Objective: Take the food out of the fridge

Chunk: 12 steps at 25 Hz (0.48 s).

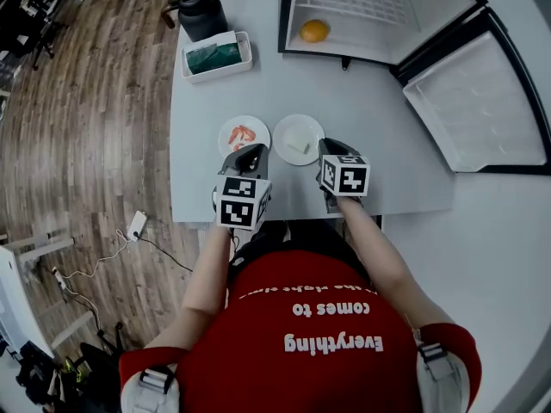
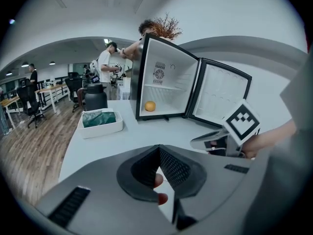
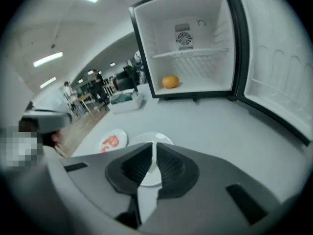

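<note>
Head view: on the table in front of the fridge stand the red-food plate and the block plate. The pale block is plain here but hidden behind my jaws in the right gripper view. The orange lies inside the fridge, on its floor, on the side away from the door.

My left gripper is over the red-food plate. Its jaw tips are together and nothing is pinched. Pieces of red food show through the gap behind the tips.

My right gripper is at the block plate's edge. Its jaws are closed to a thin slit and hold nothing.
</note>
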Each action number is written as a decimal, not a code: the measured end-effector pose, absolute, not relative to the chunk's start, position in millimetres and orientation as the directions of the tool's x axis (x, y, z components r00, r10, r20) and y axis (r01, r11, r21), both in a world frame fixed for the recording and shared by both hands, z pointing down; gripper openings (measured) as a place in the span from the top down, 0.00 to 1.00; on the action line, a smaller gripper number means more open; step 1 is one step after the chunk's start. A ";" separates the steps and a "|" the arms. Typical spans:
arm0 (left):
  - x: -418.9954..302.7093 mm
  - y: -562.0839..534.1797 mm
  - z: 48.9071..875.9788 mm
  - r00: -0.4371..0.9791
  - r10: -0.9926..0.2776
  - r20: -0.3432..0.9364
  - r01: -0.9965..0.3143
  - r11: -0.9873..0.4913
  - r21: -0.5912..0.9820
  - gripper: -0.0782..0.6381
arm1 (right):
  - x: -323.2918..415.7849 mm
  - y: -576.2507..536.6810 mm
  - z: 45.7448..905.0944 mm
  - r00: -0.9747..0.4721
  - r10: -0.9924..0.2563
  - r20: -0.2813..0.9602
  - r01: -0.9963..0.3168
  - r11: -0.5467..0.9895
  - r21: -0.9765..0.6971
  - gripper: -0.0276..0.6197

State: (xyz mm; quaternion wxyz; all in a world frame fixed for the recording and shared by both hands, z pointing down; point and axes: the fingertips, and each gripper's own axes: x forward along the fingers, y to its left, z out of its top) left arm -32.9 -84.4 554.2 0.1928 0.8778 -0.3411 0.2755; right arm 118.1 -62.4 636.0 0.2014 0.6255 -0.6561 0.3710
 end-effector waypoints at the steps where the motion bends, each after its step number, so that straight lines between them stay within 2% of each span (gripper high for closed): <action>1: -31.5 -86.9 552.2 0.616 -0.495 0.612 -0.703 -0.697 0.144 0.89 | 116.0 -62.7 621.7 -0.186 -0.713 0.676 -0.951 -0.043 -0.307 0.91; 3: -26.7 -90.4 547.4 0.621 -0.496 0.607 -0.693 -0.710 0.129 0.89 | 107.8 -60.9 592.6 -0.293 -0.774 0.561 -0.907 0.039 -0.420 0.94; 5: -19.3 -91.6 541.7 0.631 -0.488 0.603 -0.674 -0.730 0.114 0.89 | 99.8 -54.6 570.9 -0.365 -0.795 0.484 -0.887 0.138 -0.441 0.94; 8: -6.7 -90.7 533.4 0.649 -0.468 0.600 -0.636 -0.766 0.090 0.89 | 99.6 -41.9 558.4 -0.370 -0.809 0.457 -0.898 0.186 -0.398 0.94; 12: 15.7 -86.7 524.8 0.683 -0.430 0.591 -0.580 -0.811 0.081 0.89 | 106.8 -35.1 553.4 -0.358 -0.828 0.432 -0.895 0.172 -0.411 0.94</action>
